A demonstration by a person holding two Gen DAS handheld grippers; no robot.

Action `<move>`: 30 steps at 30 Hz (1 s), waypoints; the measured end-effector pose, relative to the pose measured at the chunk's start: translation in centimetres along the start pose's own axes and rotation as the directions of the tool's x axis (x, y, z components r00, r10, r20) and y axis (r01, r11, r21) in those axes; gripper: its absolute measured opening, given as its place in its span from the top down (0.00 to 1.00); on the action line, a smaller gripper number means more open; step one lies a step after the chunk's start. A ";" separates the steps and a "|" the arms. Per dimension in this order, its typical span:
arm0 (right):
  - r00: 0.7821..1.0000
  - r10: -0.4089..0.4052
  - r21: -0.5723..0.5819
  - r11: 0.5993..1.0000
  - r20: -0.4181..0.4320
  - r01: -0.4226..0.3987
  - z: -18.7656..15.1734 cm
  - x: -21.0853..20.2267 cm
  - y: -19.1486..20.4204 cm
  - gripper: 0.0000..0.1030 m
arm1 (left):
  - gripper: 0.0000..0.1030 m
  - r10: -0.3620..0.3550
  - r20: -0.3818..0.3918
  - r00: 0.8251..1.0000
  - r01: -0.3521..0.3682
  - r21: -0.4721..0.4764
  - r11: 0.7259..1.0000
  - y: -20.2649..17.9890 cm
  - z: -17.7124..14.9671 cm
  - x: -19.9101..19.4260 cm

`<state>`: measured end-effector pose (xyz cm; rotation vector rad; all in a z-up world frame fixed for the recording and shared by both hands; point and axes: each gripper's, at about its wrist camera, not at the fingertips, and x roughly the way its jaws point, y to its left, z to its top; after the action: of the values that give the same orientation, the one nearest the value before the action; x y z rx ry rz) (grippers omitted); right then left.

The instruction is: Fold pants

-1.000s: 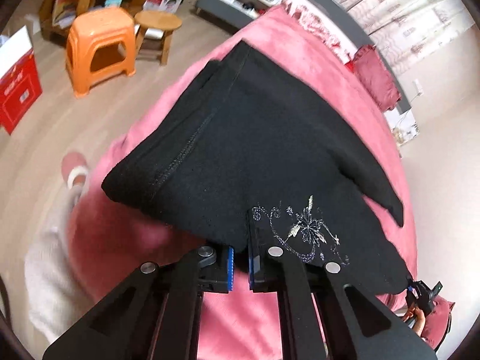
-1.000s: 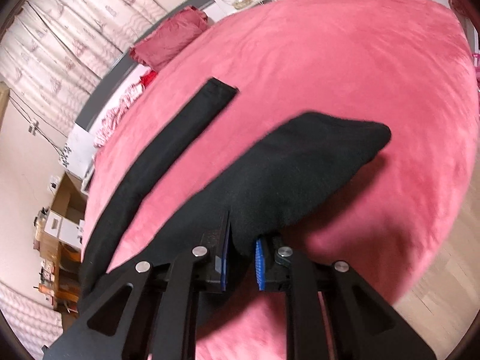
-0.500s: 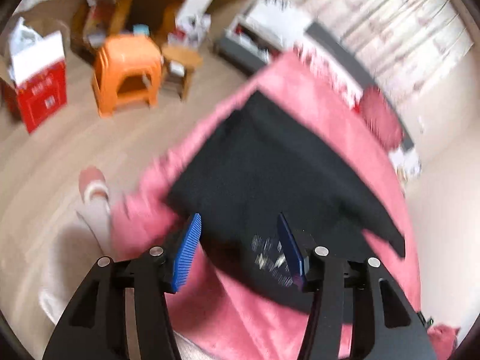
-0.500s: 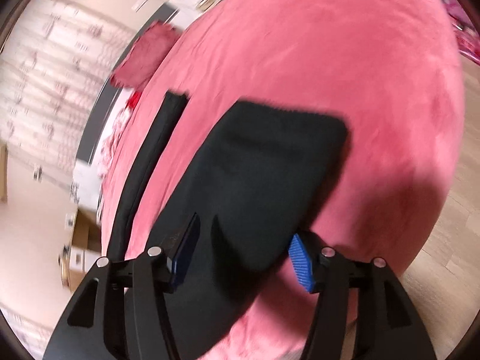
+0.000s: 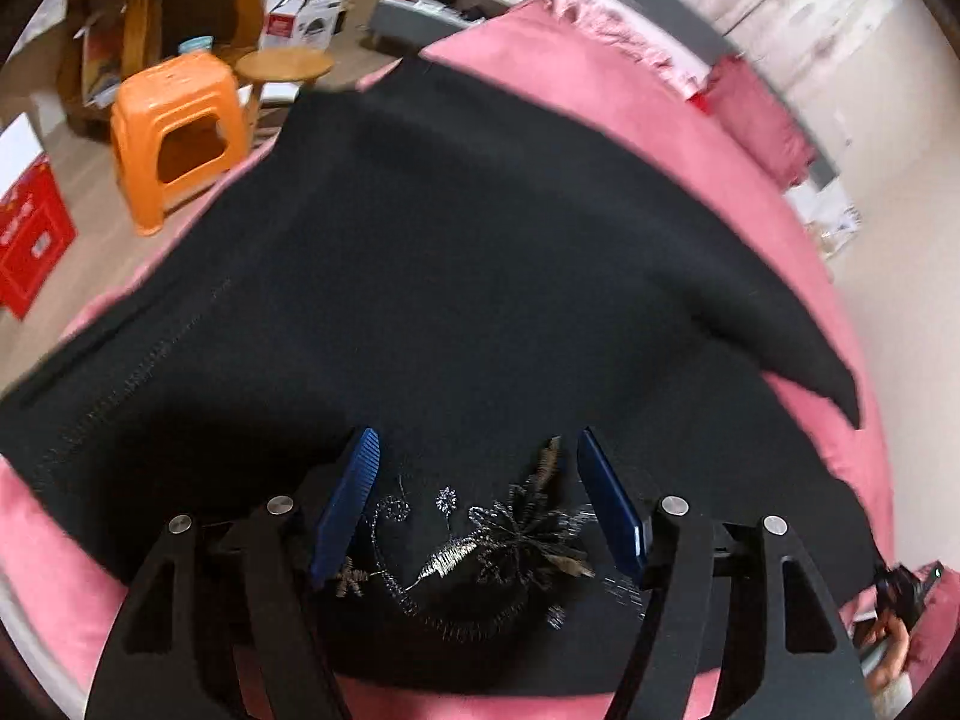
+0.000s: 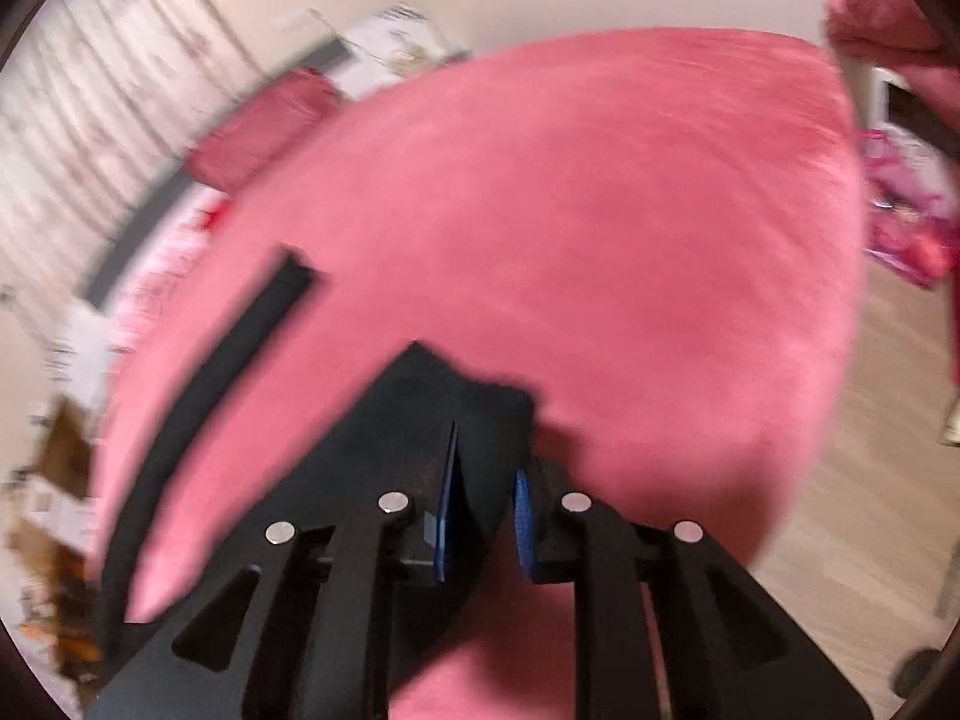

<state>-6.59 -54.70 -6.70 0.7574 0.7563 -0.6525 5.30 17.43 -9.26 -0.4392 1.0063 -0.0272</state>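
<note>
Black pants (image 5: 468,252) lie spread on the pink bed (image 5: 600,78). Their silver embroidery (image 5: 480,546) lies flat under my left gripper (image 5: 475,438). Its jaws are opening and stand wide, and the pads touch no cloth. In the right wrist view, my right gripper (image 6: 487,450) is closing on a fold of the pants (image 6: 384,438) near a leg end. Black cloth fills the narrow gap between the blue pads. A second leg (image 6: 240,336) runs as a narrow black strip to the left on the bed (image 6: 600,210).
An orange plastic stool (image 5: 174,132), a round wooden stool (image 5: 283,66) and a red box (image 5: 30,240) stand on the floor left of the bed. A dark red pillow (image 5: 756,114) lies at the head. Wood floor (image 6: 870,450) borders the bed's right edge.
The left gripper let go of the embroidered waist, and its jaws now stand wide over it. The right gripper dropped the leg end, opened, then narrowed again on cloth near that end.
</note>
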 end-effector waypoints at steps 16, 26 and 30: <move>0.983 0.179 -0.434 0.883 -0.039 -0.178 -12.0 -2.9 18.3 0.12 | 0.09 0.042 0.026 0.999 -0.045 0.162 0.986 -2.1 -0.8 0.0; 0.974 0.199 -0.660 0.719 -0.105 -0.218 -19.9 1.1 27.7 0.03 | 0.09 -0.021 0.102 0.995 0.015 0.059 0.998 -1.8 3.0 -1.6; 0.977 0.179 -0.679 0.702 -0.119 -0.212 -21.3 2.6 27.1 0.02 | 0.09 -0.017 0.131 0.991 0.012 0.041 0.999 -1.9 6.3 -1.3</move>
<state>7.42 -23.27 -9.69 0.1462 0.8679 -0.1174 10.16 18.15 -4.64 -0.4068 0.8712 -0.0311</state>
